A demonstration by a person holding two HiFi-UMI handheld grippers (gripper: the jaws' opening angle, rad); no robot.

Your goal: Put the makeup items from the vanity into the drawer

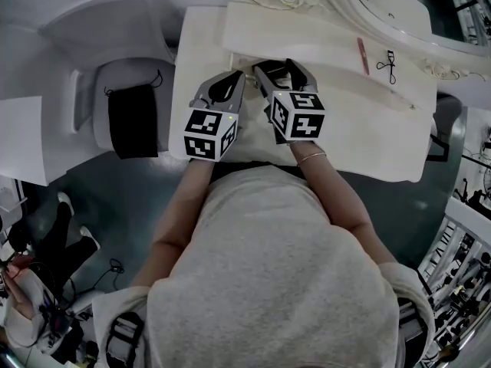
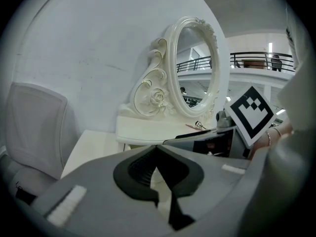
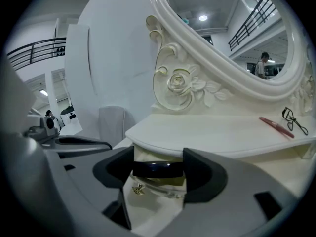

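Observation:
My right gripper is shut on a small black-capped item, whose pale glassy body with a gold bow hangs just below, close under the front edge of the vanity shelf. In the head view this gripper hides the item. Just left of it, my left gripper is shut with nothing in it; its tips meet. A pink pencil and a black eyelash curler lie on the shelf at the right. I cannot make out the drawer.
An oval mirror in a carved white frame stands at the back of the vanity. A white chair with a black cloth on its seat is to the left. A lower white tabletop spreads under the shelf.

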